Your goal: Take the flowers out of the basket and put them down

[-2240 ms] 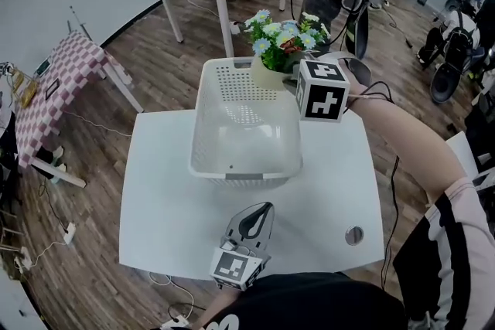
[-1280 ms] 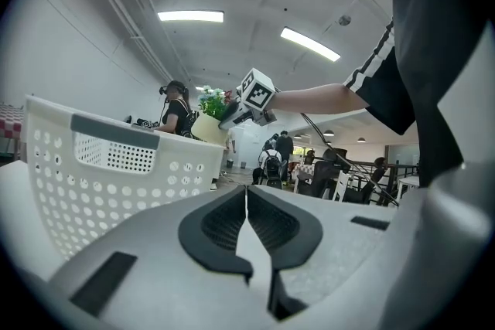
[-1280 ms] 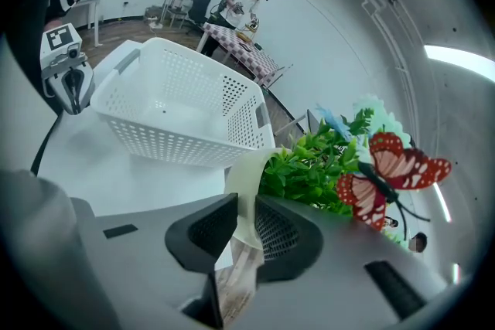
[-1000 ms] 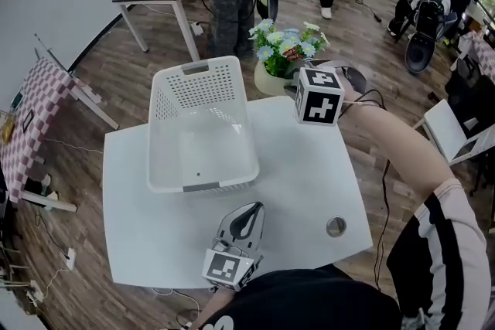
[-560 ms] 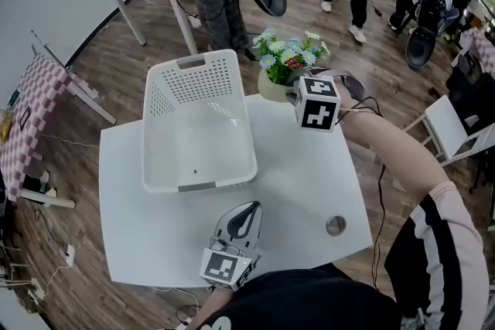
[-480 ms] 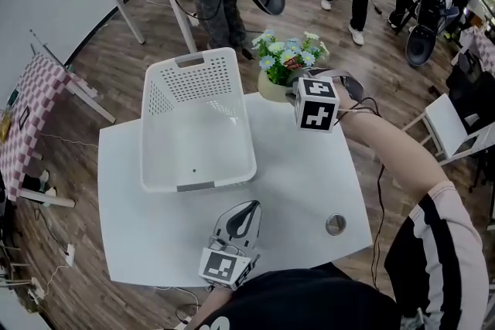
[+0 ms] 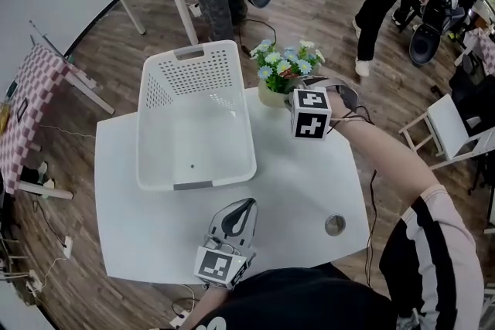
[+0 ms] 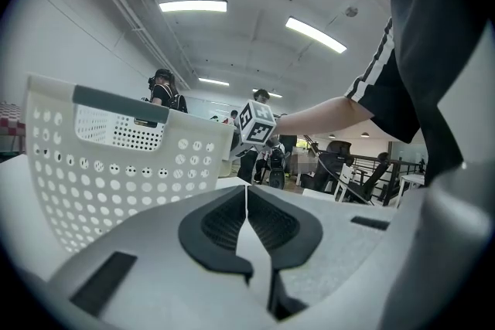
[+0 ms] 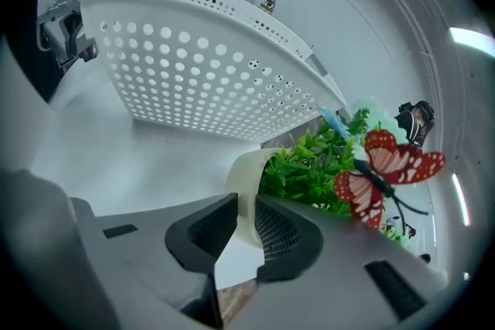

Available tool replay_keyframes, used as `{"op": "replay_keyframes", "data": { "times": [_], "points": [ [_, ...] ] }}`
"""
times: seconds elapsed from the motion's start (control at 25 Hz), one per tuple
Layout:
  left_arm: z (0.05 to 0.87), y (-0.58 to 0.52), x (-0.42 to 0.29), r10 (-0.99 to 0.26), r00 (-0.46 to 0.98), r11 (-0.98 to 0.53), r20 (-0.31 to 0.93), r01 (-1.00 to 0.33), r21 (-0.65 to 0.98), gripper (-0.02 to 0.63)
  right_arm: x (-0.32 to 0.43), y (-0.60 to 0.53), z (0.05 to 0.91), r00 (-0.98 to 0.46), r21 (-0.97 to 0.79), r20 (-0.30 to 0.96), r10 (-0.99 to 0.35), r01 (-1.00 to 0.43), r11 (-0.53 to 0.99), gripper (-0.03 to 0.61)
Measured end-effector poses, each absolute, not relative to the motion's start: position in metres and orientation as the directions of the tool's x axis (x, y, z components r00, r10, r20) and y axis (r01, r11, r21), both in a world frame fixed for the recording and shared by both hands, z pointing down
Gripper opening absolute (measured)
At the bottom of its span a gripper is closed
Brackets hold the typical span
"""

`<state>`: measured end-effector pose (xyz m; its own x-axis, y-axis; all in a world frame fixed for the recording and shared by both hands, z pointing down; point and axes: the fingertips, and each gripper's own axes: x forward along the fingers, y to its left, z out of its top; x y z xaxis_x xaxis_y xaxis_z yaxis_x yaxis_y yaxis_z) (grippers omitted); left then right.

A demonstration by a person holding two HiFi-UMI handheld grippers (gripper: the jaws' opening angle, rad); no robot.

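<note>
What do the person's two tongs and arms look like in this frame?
Both the left tongs and the right tongs are light grey moulded shells with black ribbed pads. Each carries a white cube printed with black square markers. A thin black cable trails along the right arm. The person wears a black top with a pale, black-striped short sleeve.

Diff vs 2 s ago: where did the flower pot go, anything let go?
The right hand-held gripper carried the flower pot off the basket's far right corner, rightward and down. It is now beside the basket at the table's far edge, jaws still on its rim. Whether it rests there is unclear. Unchanged: basket empty, left hand-held gripper shut by the near edge.
</note>
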<state>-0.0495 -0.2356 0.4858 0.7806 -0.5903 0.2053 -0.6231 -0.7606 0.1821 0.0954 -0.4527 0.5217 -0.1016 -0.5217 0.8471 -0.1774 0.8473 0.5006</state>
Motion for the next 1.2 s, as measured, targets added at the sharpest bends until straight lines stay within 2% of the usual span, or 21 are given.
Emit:
{"op": "replay_keyframes", "data": {
  "times": [0.44,1.2],
  "points": [
    [0.492,-0.23,-0.058,-0.61,0.758,-0.736,0.231,-0.65,0.19,0.009,0.101,-0.45,0.565,-0.088,0.473,0.864,-0.495,-0.189,0.86,0.08],
    [0.493,-0.231,-0.063,-0.643,0.73,-0.7,0.232,-0.683,0.209,0.009,0.1,-0.446,0.589,-0.081,0.455,0.877,-0.474,-0.178,0.872,0.086]
  ]
}}
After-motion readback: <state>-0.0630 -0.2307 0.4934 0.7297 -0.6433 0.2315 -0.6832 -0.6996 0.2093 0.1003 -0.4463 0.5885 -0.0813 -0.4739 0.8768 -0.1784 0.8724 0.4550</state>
